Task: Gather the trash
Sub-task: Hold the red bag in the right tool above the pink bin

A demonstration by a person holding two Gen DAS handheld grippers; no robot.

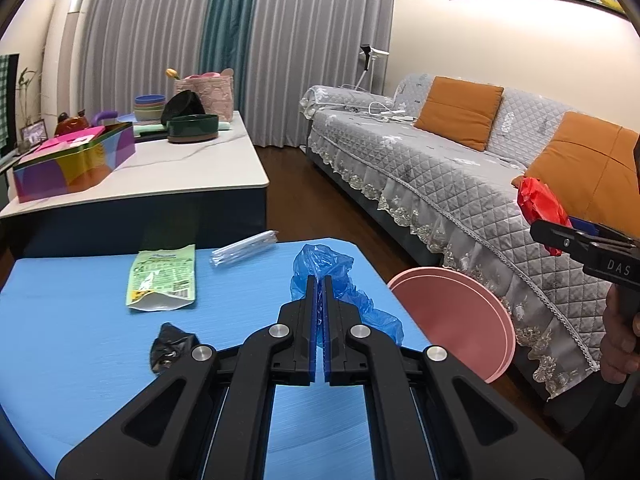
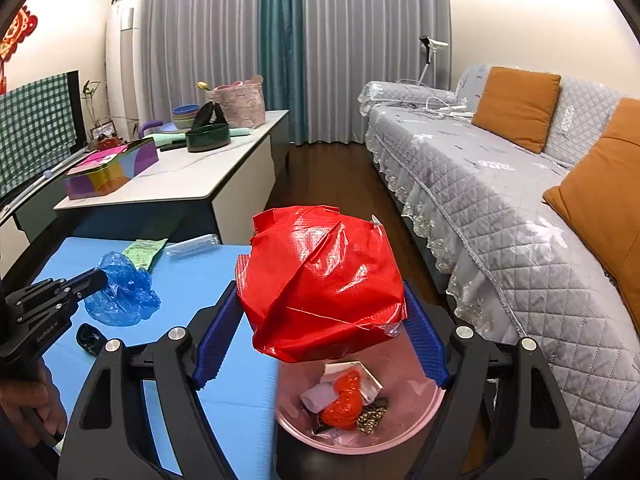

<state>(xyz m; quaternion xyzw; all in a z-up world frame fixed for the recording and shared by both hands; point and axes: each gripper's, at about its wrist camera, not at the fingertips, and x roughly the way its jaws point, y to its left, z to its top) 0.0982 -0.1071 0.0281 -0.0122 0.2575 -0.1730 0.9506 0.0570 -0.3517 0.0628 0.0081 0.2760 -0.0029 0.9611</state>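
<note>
My left gripper (image 1: 320,280) is shut on a crumpled blue plastic bag (image 1: 340,280) that rests on the blue table (image 1: 100,360); the bag also shows in the right wrist view (image 2: 124,296). My right gripper (image 2: 320,300) holds a crumpled red plastic wrapper (image 2: 320,280) between its blue pads, above the pink trash bin (image 2: 424,408), which holds several scraps. The wrapper shows at the right edge of the left wrist view (image 1: 540,204), above the bin (image 1: 460,320). A green pouch (image 1: 164,280), a clear wrapper (image 1: 244,248) and a black scrap (image 1: 170,346) lie on the table.
A white coffee table (image 1: 180,168) with a colourful box (image 1: 72,164), bowls and a bag stands behind the blue table. A grey sofa (image 1: 460,184) with orange cushions runs along the right. Dark wood floor lies between them.
</note>
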